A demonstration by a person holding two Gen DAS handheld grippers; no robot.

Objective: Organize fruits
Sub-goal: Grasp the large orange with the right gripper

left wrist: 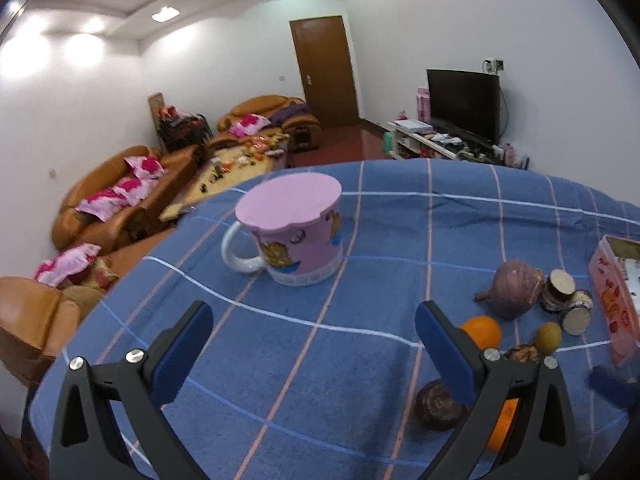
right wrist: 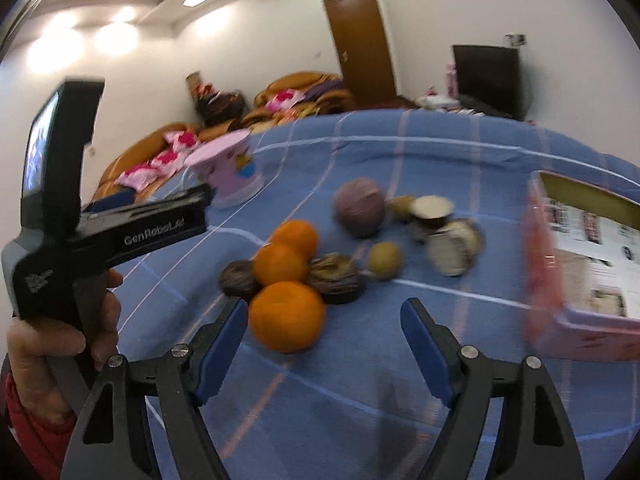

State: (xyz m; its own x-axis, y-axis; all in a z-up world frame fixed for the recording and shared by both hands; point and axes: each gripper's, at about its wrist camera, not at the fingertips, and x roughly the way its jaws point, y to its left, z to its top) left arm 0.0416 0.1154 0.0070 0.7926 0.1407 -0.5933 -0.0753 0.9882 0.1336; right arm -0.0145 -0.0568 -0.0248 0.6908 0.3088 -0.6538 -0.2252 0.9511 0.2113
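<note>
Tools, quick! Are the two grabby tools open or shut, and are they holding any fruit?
Left tool: open, holding nothing, over the blue cloth.
Right tool: open, holding nothing, with the nearest orange just ahead of it.

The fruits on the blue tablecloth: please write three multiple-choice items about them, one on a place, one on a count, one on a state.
1. Where does the pink box stand, in the right wrist view?
A. right of the fruits
B. left of the pink mug
C. on the sofa

2. How many oranges show in the right wrist view?
A. one
B. three
C. five

3. How does the right gripper stand?
A. shut on an orange
B. shut on the mug
C. open, holding nothing

Answers:
1 A, the box is at the right edge, past the fruits.
2 B, three oranges lie together, the nearest orange in front.
3 C, its jaws are spread apart, and the orange lies on the tablecloth.
</note>
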